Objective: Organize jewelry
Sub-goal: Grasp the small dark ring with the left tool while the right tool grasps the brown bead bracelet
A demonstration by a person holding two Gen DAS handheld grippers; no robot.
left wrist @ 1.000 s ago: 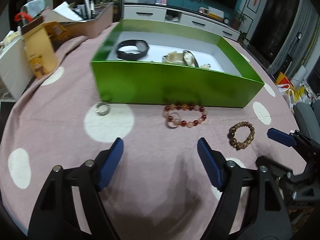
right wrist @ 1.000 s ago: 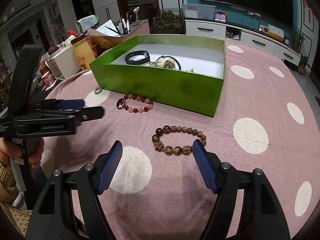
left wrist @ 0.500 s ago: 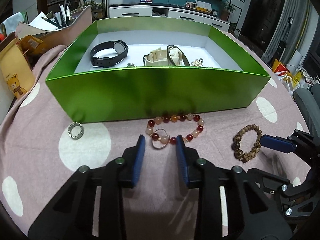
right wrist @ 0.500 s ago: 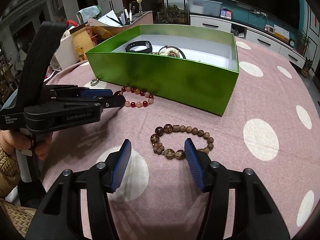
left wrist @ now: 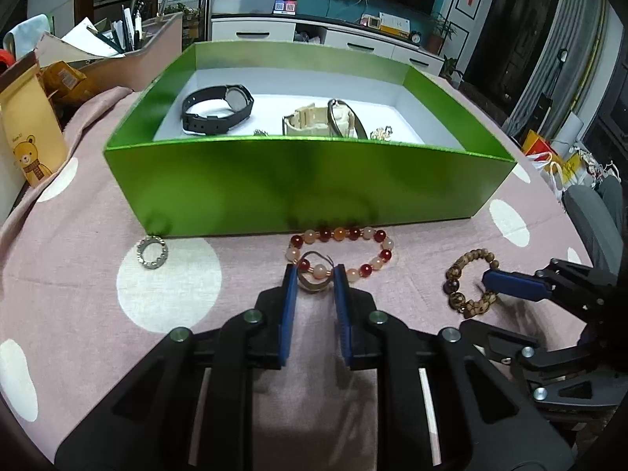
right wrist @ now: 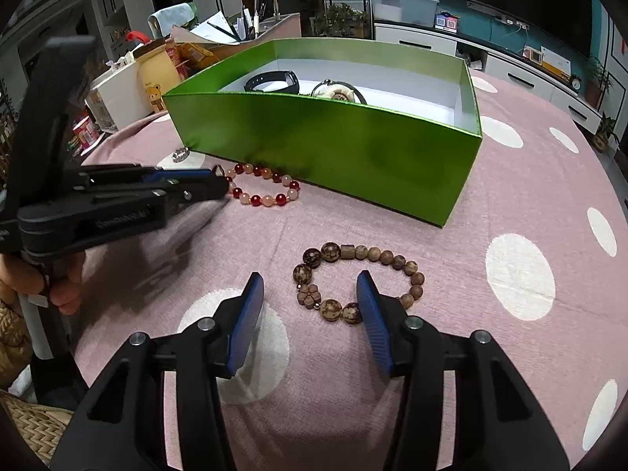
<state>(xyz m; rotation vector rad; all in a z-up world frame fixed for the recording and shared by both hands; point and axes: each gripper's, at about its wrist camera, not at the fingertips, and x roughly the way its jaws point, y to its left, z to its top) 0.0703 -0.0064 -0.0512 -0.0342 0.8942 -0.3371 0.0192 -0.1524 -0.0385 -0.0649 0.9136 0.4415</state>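
Observation:
A green box [left wrist: 298,184] [right wrist: 333,145] holds a black watch [left wrist: 218,108], a cream watch [left wrist: 318,123] and small trinkets. In front of it lie a red-and-peach bead bracelet [left wrist: 353,251] [right wrist: 267,186] with a silver ring [left wrist: 314,274], a brown wooden bead bracelet [left wrist: 469,278] [right wrist: 353,278] and a small silver ring [left wrist: 152,253] [right wrist: 180,154]. My left gripper [left wrist: 314,282] [right wrist: 214,182] has its jaws narrowed around the silver ring and the bracelet's near beads. My right gripper [right wrist: 310,306] [left wrist: 506,284] is open, its fingers astride the wooden bracelet's near left part.
The table has a pink cloth with white dots [right wrist: 510,274]. At the far left stand a yellow bear bag [left wrist: 27,129] [right wrist: 155,74], a box of pens and papers [left wrist: 117,47] and other clutter. A TV cabinet [left wrist: 353,39] is behind.
My left gripper moved forward to the bead bracelet and narrowed its jaws around the silver ring. My right gripper advanced onto the wooden bracelet and narrowed somewhat.

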